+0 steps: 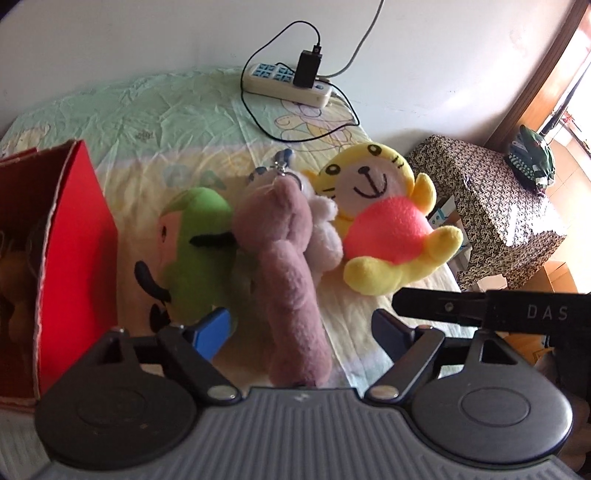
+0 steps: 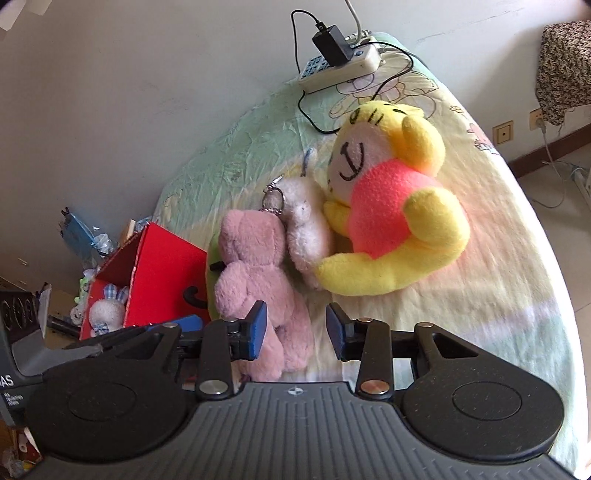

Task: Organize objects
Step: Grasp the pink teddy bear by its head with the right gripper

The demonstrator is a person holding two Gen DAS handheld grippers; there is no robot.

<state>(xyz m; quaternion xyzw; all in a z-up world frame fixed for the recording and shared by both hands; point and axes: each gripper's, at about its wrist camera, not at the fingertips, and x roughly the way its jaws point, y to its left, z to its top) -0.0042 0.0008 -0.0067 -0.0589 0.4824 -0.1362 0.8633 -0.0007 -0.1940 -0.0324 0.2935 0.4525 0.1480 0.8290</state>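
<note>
Left wrist view: left gripper (image 1: 301, 328) tilts down, straddling pink bear (image 1: 284, 266).

A bed with a pale green and yellow cartoon-print sheet (image 1: 155, 122) carries a red cardboard box (image 1: 79, 236). Just right of the box lie 4 plush toys: green (image 1: 195, 236), mauve-pink bear (image 1: 284, 266), small white (image 2: 306, 225), yellow-and-pink cat (image 1: 384, 221). A cream power strip (image 1: 288, 83) sits far behind it.

A home bedroom, this one: a bed (image 1: 155, 122) under a pastel cartoon-print sheet, pushed against a plain white wall (image 1: 147, 33). At twelve o'clock a power strip (image 1: 284, 83) with a charger lies on the sheet. At three o'clock stands a cloth-covered stool (image 1: 491, 206); soft toys (image 1: 384, 221) lie mid-bed.
</note>
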